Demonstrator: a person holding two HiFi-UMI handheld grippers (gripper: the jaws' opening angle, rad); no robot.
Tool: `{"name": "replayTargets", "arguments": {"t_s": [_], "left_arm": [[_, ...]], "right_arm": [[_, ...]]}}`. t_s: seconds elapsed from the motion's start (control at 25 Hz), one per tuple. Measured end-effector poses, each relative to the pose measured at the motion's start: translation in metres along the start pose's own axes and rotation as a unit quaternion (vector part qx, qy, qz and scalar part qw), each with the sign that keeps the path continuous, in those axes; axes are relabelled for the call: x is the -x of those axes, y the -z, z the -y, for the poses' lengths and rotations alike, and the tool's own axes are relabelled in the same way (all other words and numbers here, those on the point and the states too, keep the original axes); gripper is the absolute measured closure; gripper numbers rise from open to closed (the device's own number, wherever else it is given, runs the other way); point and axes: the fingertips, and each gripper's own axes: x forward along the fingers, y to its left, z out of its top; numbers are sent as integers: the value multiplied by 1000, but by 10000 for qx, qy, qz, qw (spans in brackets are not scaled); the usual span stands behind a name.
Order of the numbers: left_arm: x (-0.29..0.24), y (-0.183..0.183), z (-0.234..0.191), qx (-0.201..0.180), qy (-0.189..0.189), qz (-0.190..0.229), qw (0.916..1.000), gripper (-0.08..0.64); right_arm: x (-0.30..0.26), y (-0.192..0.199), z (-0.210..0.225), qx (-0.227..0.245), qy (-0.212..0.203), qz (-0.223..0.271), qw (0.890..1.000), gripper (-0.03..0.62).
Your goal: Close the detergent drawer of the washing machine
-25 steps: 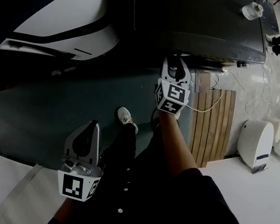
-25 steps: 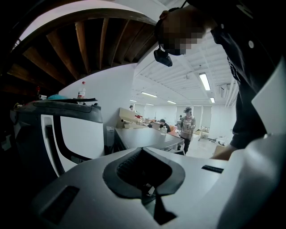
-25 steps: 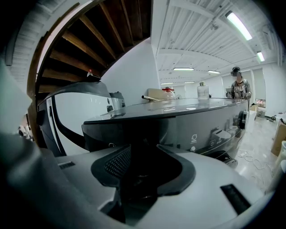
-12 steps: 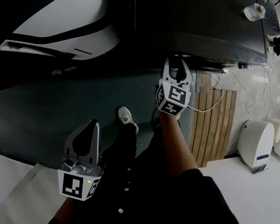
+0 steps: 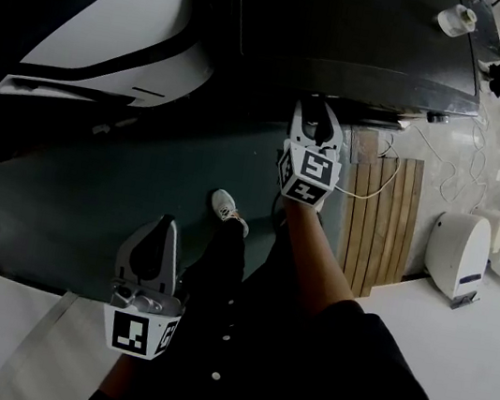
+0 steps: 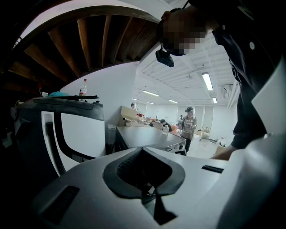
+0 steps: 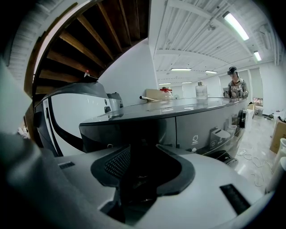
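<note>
- Looking down past the person's dark sleeve [image 5: 333,299], the left gripper [image 5: 167,226] hangs nearest, on the left. Its tips meet and there is nothing between them.
- A shoe [image 5: 224,207] stands between the two grippers. Pale open floor [image 5: 477,375] spreads to the right of the person.
- Farther on, the right gripper [image 5: 316,112] points at the front edge of the dark washing machine [image 5: 354,31]. Its jaws stand well apart and grip nothing.
- The detergent drawer [image 7: 117,132] is the dark panel at the left of that front, straight ahead of the right jaws. A seam divides it from the panel with icons on its right.
- Whether the tips touch the drawer, and how far it stands out, is lost in the dark.
- A white-and-black machine [image 5: 119,20] crowds the left side. On the right a wooden slatted board [image 5: 381,221] lies just beside the front, and a white appliance [image 5: 455,255] stands farther right.
- Farthest off, a white roll [image 5: 454,18] sits near the washing machine's right far corner, and the picture's edge cuts off the top.
</note>
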Motion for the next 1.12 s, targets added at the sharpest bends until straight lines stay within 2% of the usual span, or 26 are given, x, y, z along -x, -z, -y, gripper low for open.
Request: {"name": "replayTargets", "arguments": {"t_s": [0.24, 0.36, 0.56, 0.8, 1.0, 1.12], "left_arm": [[-1, -3, 0, 63, -89, 24, 9999, 546], [2, -6, 3, 20, -124, 81, 9999, 546], [3, -11, 9, 23, -108, 131, 9999, 546], [-2, -27, 23, 2, -68, 364, 9993, 546], [-7, -37, 38, 13, 25, 496, 9988, 546], [-14, -43, 47, -37, 79, 639, 9979, 546]], "right_arm": [[1, 0, 0, 21, -6, -9, 10000, 411], [1, 0, -2, -103, -140, 70, 9998, 411], [10, -7, -12, -310, -890, 199, 9953, 407], [42, -25, -7, 44, -1380, 124, 9903, 431], [90, -54, -15, -11, -2260, 179, 9740, 447], [116, -81, -8, 134, -2551, 418, 9659, 470]]}}
